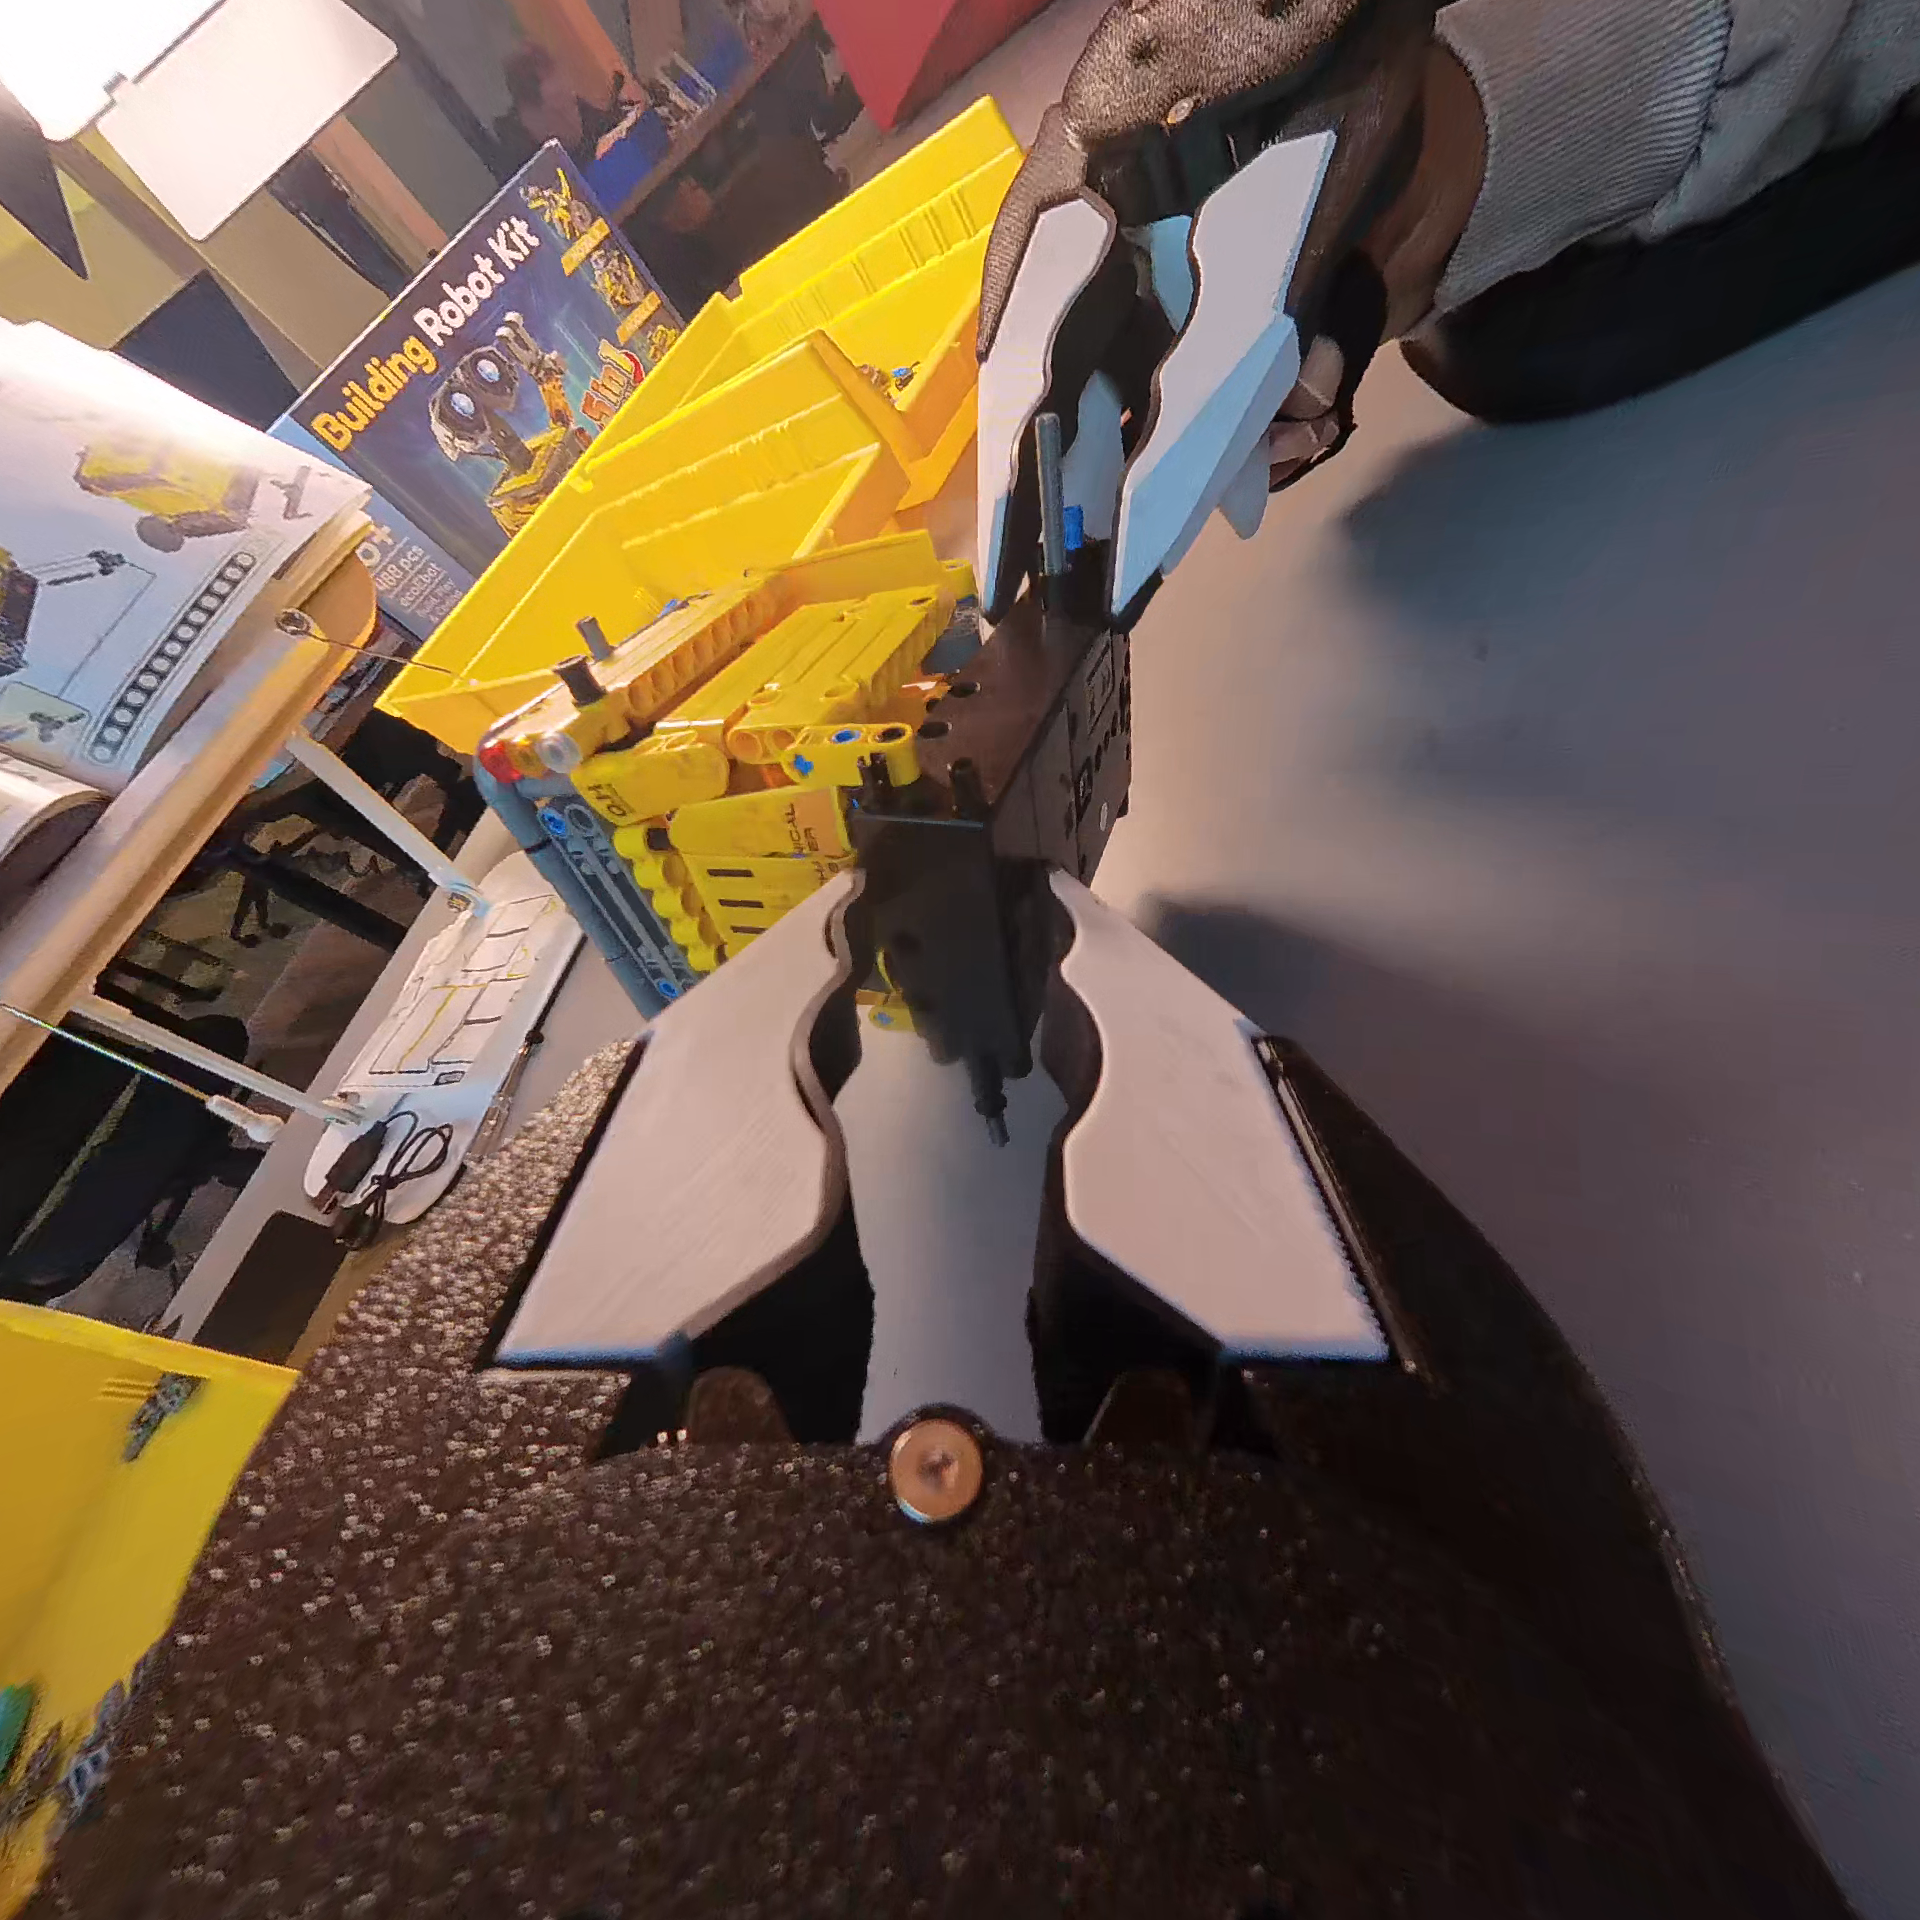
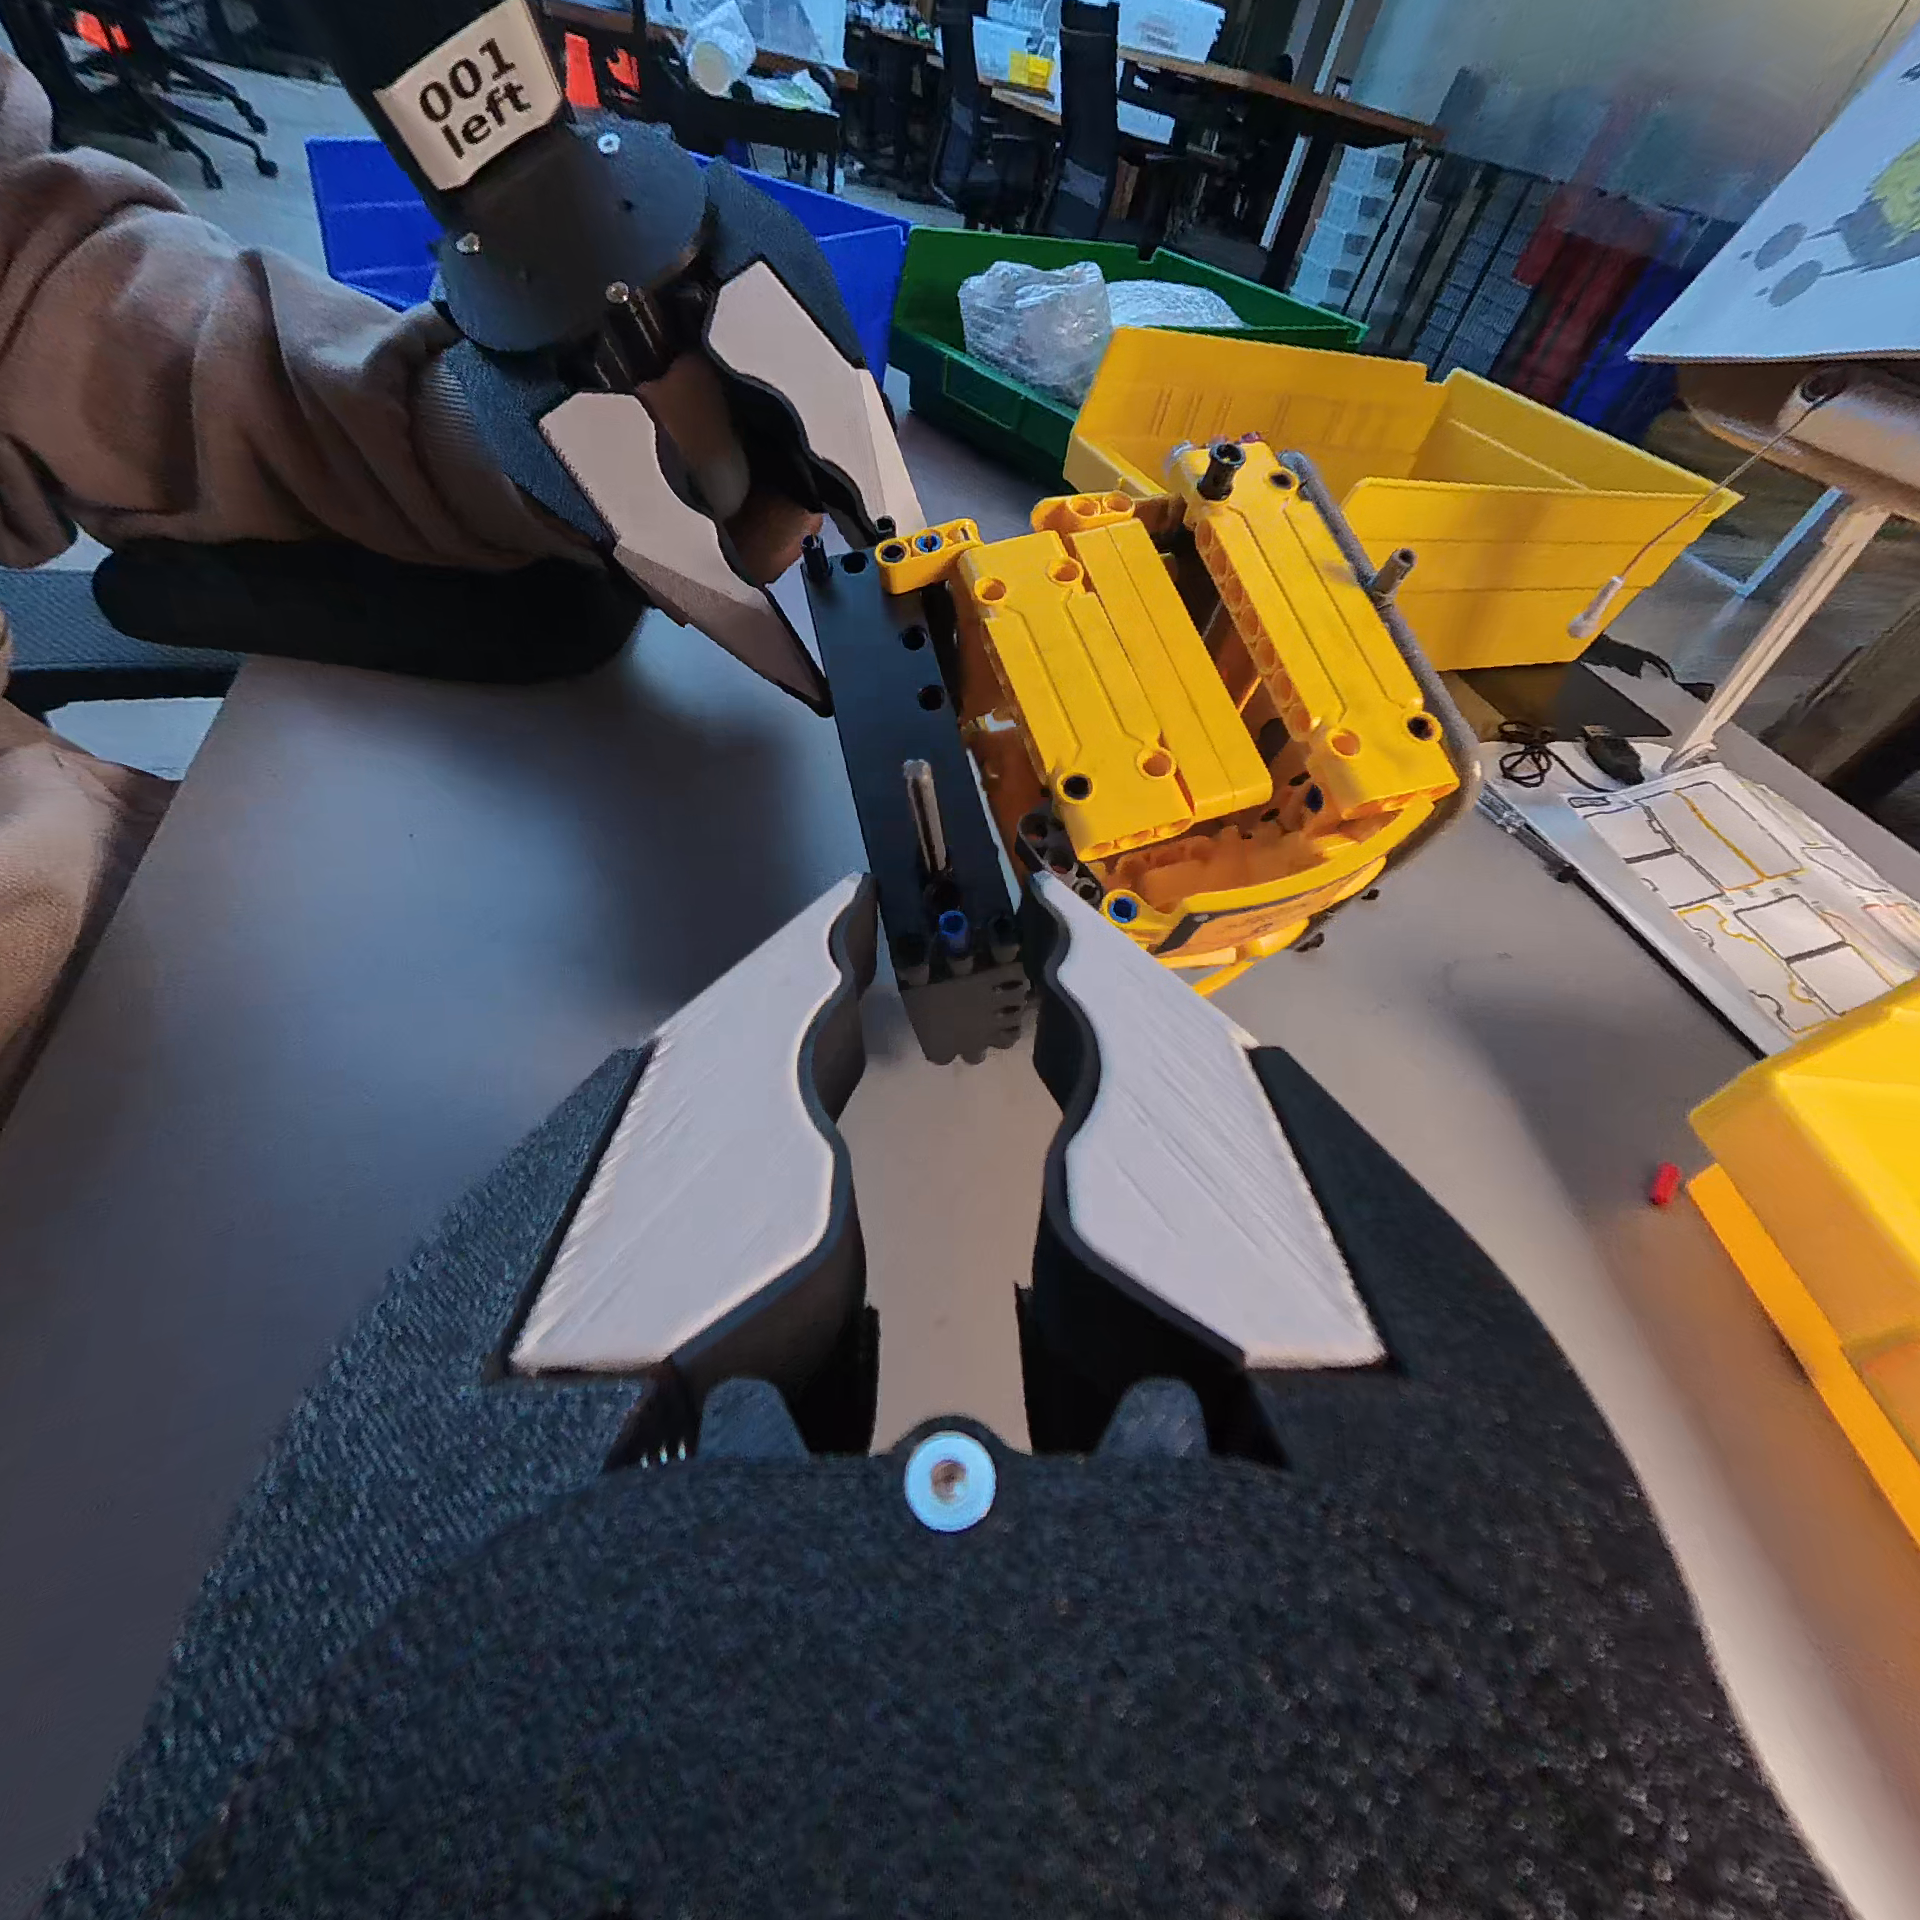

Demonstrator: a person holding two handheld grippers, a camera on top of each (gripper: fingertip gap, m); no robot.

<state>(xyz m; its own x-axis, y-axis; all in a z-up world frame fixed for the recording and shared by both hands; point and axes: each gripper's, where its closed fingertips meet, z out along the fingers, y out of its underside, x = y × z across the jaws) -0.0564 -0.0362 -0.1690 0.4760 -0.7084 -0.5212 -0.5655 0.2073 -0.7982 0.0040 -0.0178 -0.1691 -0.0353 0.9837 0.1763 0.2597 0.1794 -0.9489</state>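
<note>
Grey tabletop (image 2: 416, 883); both claws (image 1: 951, 894) (image 2: 951, 894) pinching black beam (image 2: 894, 707); yellow bins (image 2: 1455, 499) behind.

The right gripper (image 2: 951, 914) has its two fingers on both sides of one end of a long black block (image 2: 894, 727). The block is part of a yellow toy model (image 2: 1195, 707) on the grey table (image 2: 416, 935). The left gripper (image 2: 821, 613) touches the far end of the same block with its tips close together. Behind the model are yellow bins (image 2: 1455, 520), a green bin (image 2: 1039, 343) and a blue bin (image 2: 364, 218). A paper sheet (image 2: 1714, 883) lies on the right.
</note>
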